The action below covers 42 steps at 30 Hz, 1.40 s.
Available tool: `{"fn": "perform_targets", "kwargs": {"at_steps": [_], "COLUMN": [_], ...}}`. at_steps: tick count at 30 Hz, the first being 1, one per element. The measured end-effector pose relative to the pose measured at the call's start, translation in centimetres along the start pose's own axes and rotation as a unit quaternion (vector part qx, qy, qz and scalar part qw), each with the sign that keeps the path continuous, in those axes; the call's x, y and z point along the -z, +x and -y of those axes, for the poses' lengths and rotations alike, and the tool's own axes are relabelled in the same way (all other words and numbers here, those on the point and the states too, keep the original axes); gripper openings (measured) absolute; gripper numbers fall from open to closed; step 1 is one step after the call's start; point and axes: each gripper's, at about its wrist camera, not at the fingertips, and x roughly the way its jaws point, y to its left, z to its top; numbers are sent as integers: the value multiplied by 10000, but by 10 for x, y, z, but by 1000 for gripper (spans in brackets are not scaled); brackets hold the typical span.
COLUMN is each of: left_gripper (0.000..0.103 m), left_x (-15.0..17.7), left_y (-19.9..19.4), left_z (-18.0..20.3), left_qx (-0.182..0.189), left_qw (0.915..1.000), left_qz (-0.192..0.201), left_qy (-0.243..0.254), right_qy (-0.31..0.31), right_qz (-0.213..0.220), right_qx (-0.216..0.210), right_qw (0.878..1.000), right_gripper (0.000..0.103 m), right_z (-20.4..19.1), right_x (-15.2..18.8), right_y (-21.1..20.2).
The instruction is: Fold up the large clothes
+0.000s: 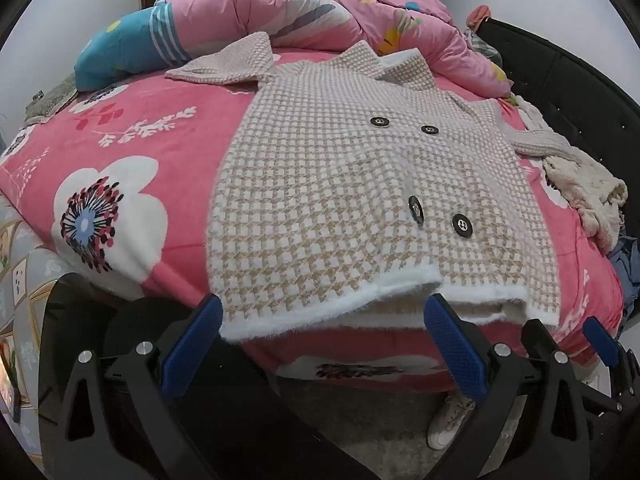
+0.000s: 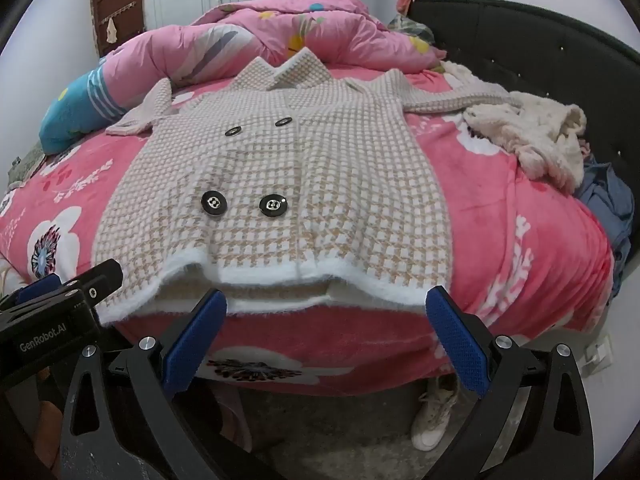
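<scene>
A beige-and-white houndstooth coat with black buttons lies flat, front up, on the pink floral bed, its white fuzzy hem at the near edge. It also shows in the right wrist view. My left gripper is open, its blue pads at the hem's left part, holding nothing. My right gripper is open at the hem's right part, holding nothing. The right gripper shows at the lower right of the left wrist view. The left gripper shows at the left of the right wrist view.
A rumpled pink quilt and a blue pillow lie at the far side. A cream fuzzy garment and blue clothes lie at the right by the black headboard. A white shoe stands on the floor below.
</scene>
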Motion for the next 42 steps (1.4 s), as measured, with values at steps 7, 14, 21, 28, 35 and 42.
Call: {"fn": "perform_targets", "kwargs": {"at_steps": [7, 14, 21, 28, 35, 42], "left_gripper": [99, 99, 99, 99, 99, 99], "left_x": [-1, -2, -3, -4, -4, -4], "left_y": [0, -4, -2, -4, -6, -7], "left_z": [1, -1, 0, 2, 0, 0], "left_qx": [-2, 10, 22, 72, 84, 80], "left_qw": [10000, 10000, 10000, 9999, 9999, 9998], "left_qz": [-18, 37, 63, 110, 148, 155], "left_qy": [-17, -26, -14, 4, 10, 0], "right_qy": [-5, -8, -24, -15, -40, -39], "right_qz": [24, 54, 94, 106, 135, 139], "right_qx": [-4, 5, 5, 16, 8, 7], "right_qw": [10000, 10000, 10000, 9999, 9999, 9999], "right_gripper": [96, 96, 96, 96, 96, 96], "right_z": [1, 2, 1, 1, 0, -1], "right_x": [1, 0, -3, -5, -4, -3], "right_y": [1, 0, -4, -6, -8, -8]}}
